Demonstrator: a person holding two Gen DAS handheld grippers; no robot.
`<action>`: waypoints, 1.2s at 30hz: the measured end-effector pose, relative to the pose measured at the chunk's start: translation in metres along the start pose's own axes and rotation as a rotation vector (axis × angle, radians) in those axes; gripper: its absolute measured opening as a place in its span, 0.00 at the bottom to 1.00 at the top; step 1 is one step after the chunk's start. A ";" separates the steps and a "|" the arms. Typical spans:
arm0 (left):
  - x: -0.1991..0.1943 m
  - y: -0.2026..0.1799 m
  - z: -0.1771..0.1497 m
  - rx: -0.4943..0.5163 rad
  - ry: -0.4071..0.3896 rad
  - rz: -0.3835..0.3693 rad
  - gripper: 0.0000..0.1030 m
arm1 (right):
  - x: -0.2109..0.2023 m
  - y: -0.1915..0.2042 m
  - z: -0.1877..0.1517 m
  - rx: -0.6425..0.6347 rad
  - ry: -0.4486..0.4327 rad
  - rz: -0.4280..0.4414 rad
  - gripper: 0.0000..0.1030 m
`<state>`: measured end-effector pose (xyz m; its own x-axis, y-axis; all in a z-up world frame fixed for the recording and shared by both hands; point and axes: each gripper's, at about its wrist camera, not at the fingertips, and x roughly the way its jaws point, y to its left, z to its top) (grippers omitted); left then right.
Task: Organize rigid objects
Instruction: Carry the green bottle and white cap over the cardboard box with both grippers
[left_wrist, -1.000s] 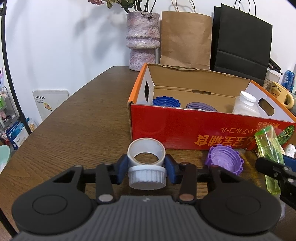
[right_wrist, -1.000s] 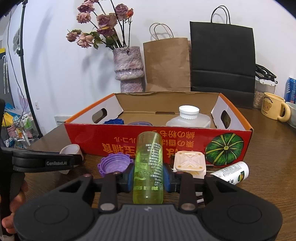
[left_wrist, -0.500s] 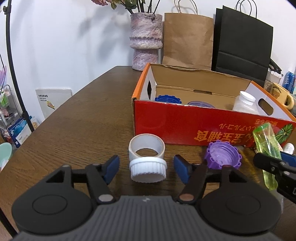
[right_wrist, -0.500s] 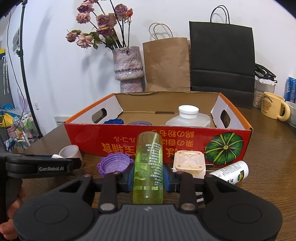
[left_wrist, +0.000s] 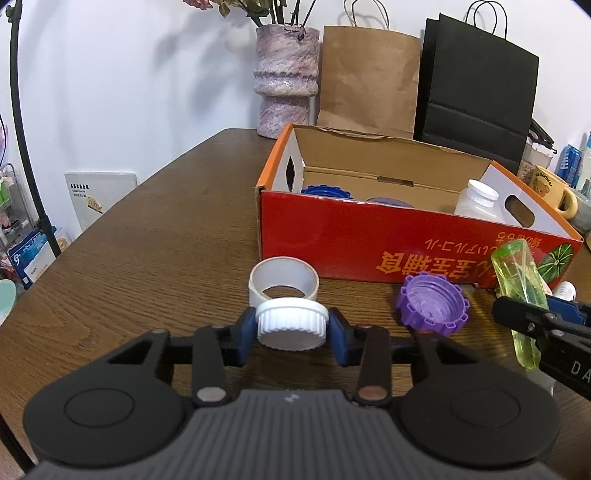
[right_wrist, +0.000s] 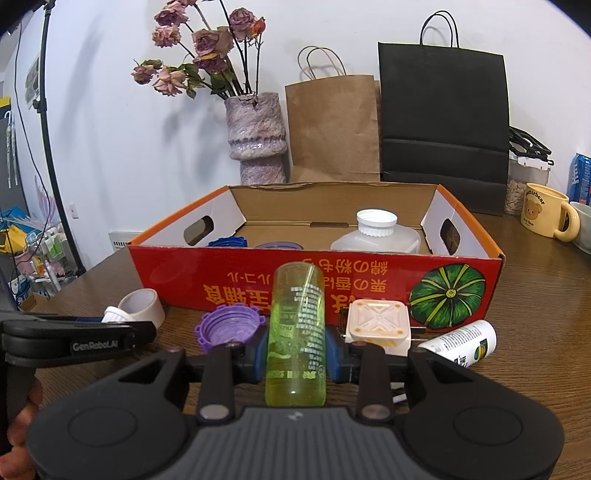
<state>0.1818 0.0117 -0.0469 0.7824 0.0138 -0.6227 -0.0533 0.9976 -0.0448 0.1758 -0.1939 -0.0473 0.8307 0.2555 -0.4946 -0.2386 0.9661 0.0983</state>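
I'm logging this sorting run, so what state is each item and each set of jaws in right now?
Left gripper: jaws shut on the white cap.
Right gripper: jaws shut on the green tube.
Purple lid: on the table, hollow side up.
Tape roll: on the table, untouched.
Red box: open-topped.
White jar: in the box, capped.
Small white bottle: lying on its side.

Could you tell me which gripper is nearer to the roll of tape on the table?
Left. The left gripper, shut on a white cap, sits right beside the roll of tape. The right gripper, holding a green tube, is off beyond the purple lid.
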 end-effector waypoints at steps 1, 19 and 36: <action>0.000 0.000 0.000 -0.001 0.000 0.001 0.40 | 0.000 0.000 0.000 0.000 0.000 0.000 0.29; -0.014 -0.002 0.002 0.002 -0.022 0.018 0.40 | -0.010 0.002 0.002 -0.002 -0.007 0.010 0.29; -0.036 -0.019 0.022 0.015 -0.080 -0.021 0.40 | -0.034 0.003 0.020 -0.006 -0.078 0.008 0.29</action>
<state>0.1684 -0.0062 -0.0060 0.8301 -0.0022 -0.5576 -0.0275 0.9986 -0.0448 0.1569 -0.1986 -0.0126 0.8654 0.2659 -0.4247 -0.2487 0.9637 0.0966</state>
